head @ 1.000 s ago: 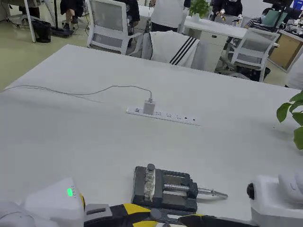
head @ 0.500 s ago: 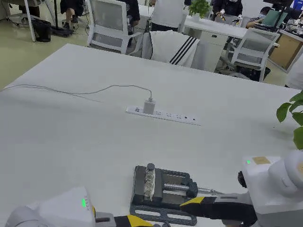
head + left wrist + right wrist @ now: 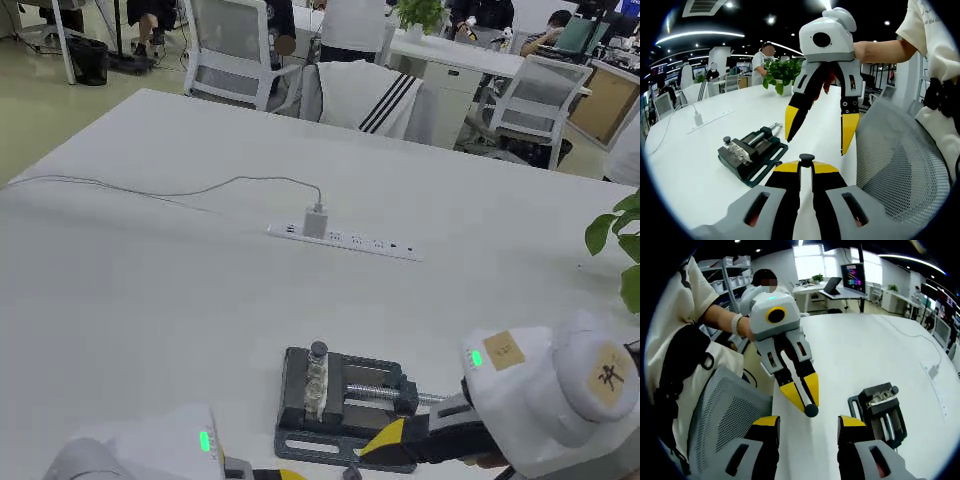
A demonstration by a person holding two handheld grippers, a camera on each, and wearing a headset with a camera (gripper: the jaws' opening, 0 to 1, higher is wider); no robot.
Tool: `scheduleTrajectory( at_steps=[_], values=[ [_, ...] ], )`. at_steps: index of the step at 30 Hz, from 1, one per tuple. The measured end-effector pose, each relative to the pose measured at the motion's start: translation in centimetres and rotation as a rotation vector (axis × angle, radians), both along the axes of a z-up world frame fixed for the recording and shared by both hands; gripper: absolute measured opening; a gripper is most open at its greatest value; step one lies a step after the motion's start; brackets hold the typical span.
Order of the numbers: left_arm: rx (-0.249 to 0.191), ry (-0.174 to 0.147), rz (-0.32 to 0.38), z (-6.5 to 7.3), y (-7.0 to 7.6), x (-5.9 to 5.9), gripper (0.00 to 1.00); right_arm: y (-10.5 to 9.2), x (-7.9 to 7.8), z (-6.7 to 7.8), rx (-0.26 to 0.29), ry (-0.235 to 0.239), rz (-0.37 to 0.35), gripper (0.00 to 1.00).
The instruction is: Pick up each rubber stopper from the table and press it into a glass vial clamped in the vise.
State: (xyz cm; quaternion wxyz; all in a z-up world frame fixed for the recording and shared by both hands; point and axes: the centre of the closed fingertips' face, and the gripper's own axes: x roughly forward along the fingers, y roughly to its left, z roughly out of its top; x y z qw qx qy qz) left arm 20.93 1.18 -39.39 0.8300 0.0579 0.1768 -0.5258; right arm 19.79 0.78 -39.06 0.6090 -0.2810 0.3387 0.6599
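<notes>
A dark metal vise (image 3: 345, 405) stands near the table's front edge and clamps a clear glass vial (image 3: 316, 385) with a dark stopper (image 3: 318, 350) in its top. My left gripper (image 3: 806, 167) is shut on another dark rubber stopper (image 3: 806, 159), held up in the air off the table's near edge. In the right gripper view, that stopper (image 3: 811, 411) shows at the left gripper's yellow tips. My right gripper (image 3: 809, 425) is open with nothing between its jaws. It faces the left gripper, just right of the vise (image 3: 883, 412).
A white power strip (image 3: 345, 242) with a plugged charger and a thin cable (image 3: 150, 192) lies mid-table. Plant leaves (image 3: 620, 240) hang over the right edge. A grey mesh chair (image 3: 900, 160) sits under the grippers. Office chairs and people are beyond the far edge.
The right gripper has moved left and up into the head view, its yellow tip now beside the vise. The left gripper's body has shifted right along the bottom edge.
</notes>
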Motion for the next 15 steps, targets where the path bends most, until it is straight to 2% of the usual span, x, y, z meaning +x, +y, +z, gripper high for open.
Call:
scheduleTrajectory(
  at_steps=[4,6,13,15],
  values=[
    [0.008,0.001,-0.015,-0.15,-0.24,-0.25,0.04,0.36,-0.30,-0.08,-0.012,-0.019,0.055,0.37],
    [0.009,0.001,-0.020,-0.17,-0.31,-0.32,0.04,0.49,-0.18,-0.01,-0.013,-0.046,0.080,0.32],
    [0.010,0.005,-0.029,-0.26,-0.44,-0.46,0.04,0.35,-0.33,-0.34,-0.053,-0.071,0.145,0.20],
    [0.010,0.005,-0.030,-0.26,-0.47,-0.48,0.04,0.33,-0.40,-0.40,-0.059,-0.065,0.151,0.19]
  ],
)
